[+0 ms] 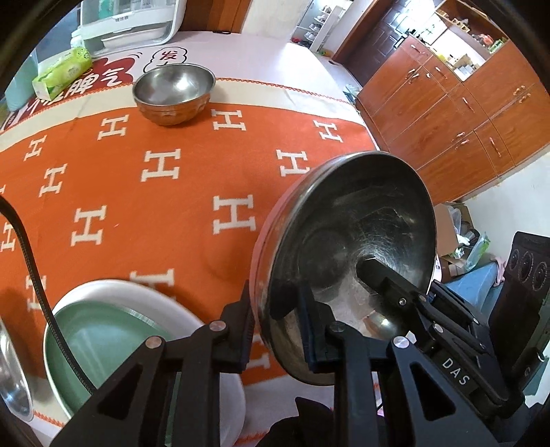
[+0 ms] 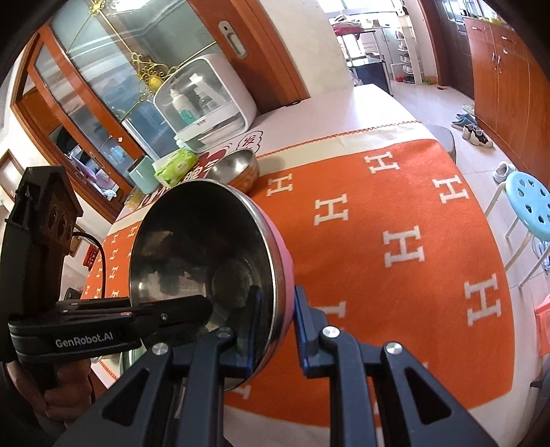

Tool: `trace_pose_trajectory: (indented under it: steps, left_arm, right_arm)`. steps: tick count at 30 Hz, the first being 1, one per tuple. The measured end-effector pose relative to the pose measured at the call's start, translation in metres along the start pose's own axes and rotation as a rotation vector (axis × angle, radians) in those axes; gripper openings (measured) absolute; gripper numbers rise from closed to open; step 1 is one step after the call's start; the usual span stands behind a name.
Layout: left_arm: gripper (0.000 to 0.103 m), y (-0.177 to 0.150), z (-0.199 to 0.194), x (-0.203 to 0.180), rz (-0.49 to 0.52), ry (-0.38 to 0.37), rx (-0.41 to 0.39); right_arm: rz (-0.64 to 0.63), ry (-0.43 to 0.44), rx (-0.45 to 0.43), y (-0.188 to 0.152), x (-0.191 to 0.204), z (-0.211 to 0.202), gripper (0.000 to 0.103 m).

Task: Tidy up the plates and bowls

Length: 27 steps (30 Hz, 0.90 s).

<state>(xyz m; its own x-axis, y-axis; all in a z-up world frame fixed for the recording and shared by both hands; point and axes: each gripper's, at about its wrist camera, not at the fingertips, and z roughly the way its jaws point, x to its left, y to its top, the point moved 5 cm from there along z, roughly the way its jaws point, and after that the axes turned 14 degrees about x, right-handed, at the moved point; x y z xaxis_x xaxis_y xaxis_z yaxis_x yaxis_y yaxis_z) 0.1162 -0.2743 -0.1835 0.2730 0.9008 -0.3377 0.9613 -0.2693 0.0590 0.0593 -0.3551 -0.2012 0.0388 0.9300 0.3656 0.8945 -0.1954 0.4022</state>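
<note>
A steel bowl with a pink outside (image 1: 354,240) is held tilted above the orange cloth, and both grippers clamp its rim. My left gripper (image 1: 280,330) is shut on its near rim. My right gripper (image 2: 275,326) is shut on the opposite rim of the same bowl (image 2: 206,254). The right gripper's finger (image 1: 381,275) shows inside the bowl in the left wrist view. A second steel bowl (image 1: 173,91) stands upright at the far side of the table, also in the right wrist view (image 2: 233,168). A green plate (image 1: 99,347) lies on a white plate (image 1: 144,292) at near left.
A tissue pack (image 1: 62,70), a white appliance (image 1: 130,24) and a teal cup (image 2: 142,173) stand at the table's far end. Part of a steel dish (image 1: 13,374) shows at the left edge. A blue stool (image 2: 529,209) and wooden cabinets (image 1: 447,113) are off the table.
</note>
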Motion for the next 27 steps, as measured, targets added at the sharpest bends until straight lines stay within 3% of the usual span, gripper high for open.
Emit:
trace_pose_trajectory:
  steps: [14,27]
  left_arm:
    - [0.021,-0.048,-0.038,0.038,0.085,0.016,-0.006]
    - [0.021,-0.086,-0.095,0.132,0.025,0.006,-0.058]
  right_arm:
    - [0.012,0.044,-0.022,-0.027,0.056,0.003,0.018]
    - [-0.082,0.062,0.001,-0.041,0.16,0.033,0.018]
